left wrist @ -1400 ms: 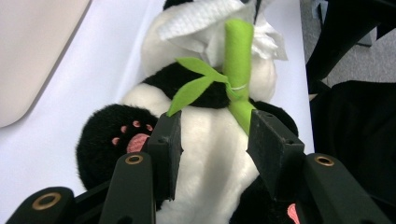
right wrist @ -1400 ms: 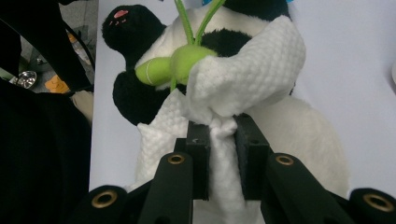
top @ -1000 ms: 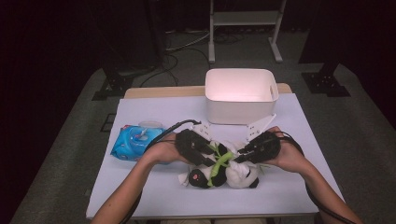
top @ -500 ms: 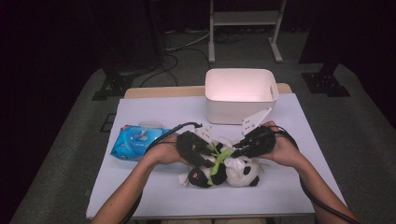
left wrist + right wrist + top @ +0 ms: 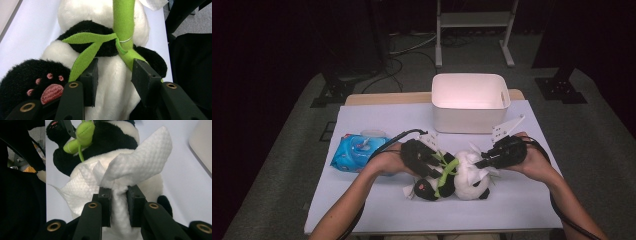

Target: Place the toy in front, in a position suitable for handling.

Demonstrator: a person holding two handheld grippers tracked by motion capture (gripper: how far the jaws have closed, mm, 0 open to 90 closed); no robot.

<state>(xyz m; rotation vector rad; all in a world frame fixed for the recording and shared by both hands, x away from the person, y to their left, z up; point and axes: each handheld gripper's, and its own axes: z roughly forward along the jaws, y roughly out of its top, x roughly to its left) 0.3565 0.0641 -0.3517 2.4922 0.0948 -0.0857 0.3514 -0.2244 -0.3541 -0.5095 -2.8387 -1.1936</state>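
Toy panda (image 5: 451,181): lies on its side on the bench (image 5: 377,120), in front of the white bin (image 5: 470,100), a green bamboo stalk (image 5: 123,22) across its chest.
Wipe (image 5: 130,173): white, crumpled against the panda's white fur.
Right tongs (image 5: 119,195): clenched on a bunched fold of the wipe, at the panda's bin-side flank.
Left tongs (image 5: 113,72): jaws straddle the panda's white belly, pressing into the fur, just below the stalk; grasping the panda.
Blue pack (image 5: 354,151): flat on the bench, left of the panda, beside the left hand (image 5: 388,161).
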